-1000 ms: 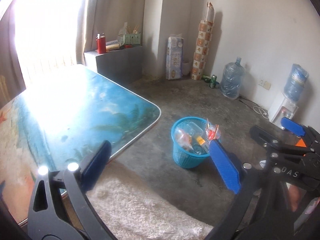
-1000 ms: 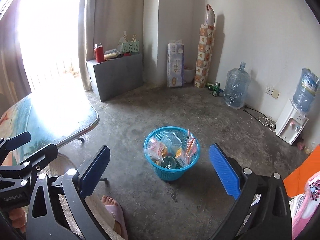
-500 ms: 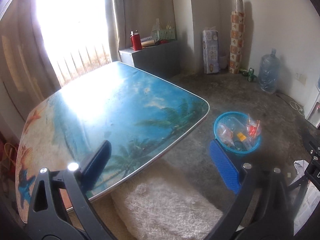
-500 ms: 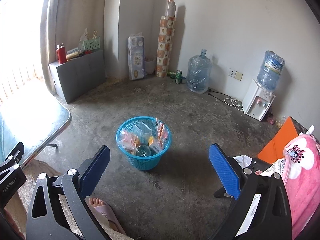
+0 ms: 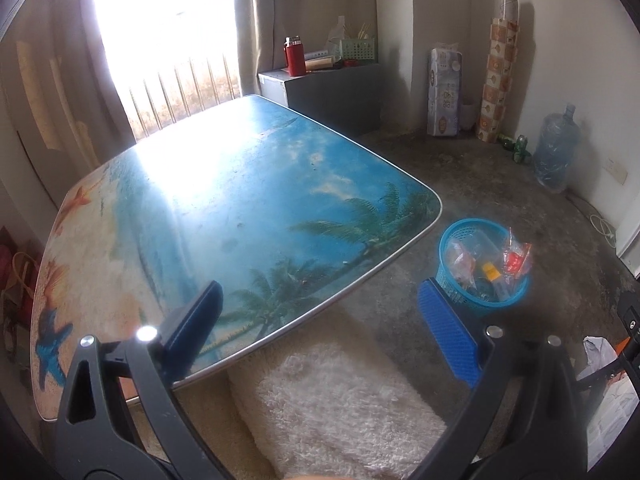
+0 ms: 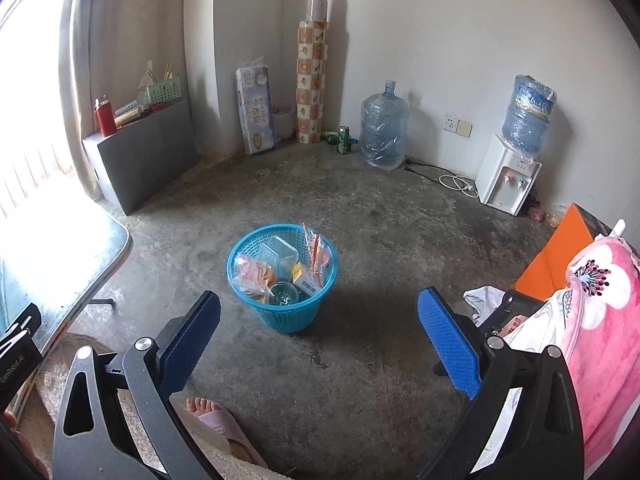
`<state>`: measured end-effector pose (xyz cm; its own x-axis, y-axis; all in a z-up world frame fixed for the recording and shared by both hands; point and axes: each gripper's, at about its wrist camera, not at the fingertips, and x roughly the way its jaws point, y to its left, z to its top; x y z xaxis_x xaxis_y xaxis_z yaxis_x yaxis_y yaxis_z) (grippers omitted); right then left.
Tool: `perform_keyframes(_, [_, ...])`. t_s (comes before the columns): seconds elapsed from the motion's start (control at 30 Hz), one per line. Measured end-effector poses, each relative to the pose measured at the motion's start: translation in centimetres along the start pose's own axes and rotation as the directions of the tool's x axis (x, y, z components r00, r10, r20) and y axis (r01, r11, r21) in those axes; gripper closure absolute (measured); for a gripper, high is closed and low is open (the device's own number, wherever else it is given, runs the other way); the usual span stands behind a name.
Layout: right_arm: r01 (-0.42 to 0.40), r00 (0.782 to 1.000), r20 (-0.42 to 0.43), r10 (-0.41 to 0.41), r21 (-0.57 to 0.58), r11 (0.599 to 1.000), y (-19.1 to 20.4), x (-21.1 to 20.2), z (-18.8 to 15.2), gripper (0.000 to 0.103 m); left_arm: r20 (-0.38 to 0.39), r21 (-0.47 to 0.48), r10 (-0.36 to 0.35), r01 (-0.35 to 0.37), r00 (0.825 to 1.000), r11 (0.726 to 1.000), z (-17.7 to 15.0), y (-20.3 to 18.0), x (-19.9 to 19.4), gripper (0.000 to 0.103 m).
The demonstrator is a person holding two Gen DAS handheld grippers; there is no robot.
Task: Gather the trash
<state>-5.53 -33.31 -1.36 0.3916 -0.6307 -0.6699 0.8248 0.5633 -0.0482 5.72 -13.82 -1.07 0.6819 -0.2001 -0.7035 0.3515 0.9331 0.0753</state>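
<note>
ahead of the right claw, the blue basket (image 6: 282, 276) is sitting on the concrete floor (image 6: 384, 240); ahead of the left claw, the beach-print table (image 5: 224, 216) is standing over a white rug (image 5: 340, 404).

Your basket (image 6: 282, 276) stands on the floor (image 6: 380, 240), right of the worktop (image 5: 240, 208), with the trash (image 6: 276, 270) inside it. Behind it, a water jug (image 6: 383, 136) sits against the wall; the dispenser (image 6: 508, 180) stands further right.
</note>
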Motion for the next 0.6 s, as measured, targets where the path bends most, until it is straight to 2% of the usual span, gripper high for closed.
perform_keyframes(0.2, [0.006, 1.0, -0.022, -0.005, 0.022, 1.0, -0.5, 0.2, -0.3, 0.007, -0.008, 0.019, 0.022, -0.022, 1.0, 1.0, 0.0, -0.7, 0.0, 0.009])
perform_keyframes(0.6, [0.016, 0.998, -0.066, -0.011, 0.077, 0.997, -1.4, 1.1, -0.4, 0.007, -0.033, 0.027, 0.018, -0.017, 0.999, 0.999, 0.0, -1.5, 0.3, 0.009])
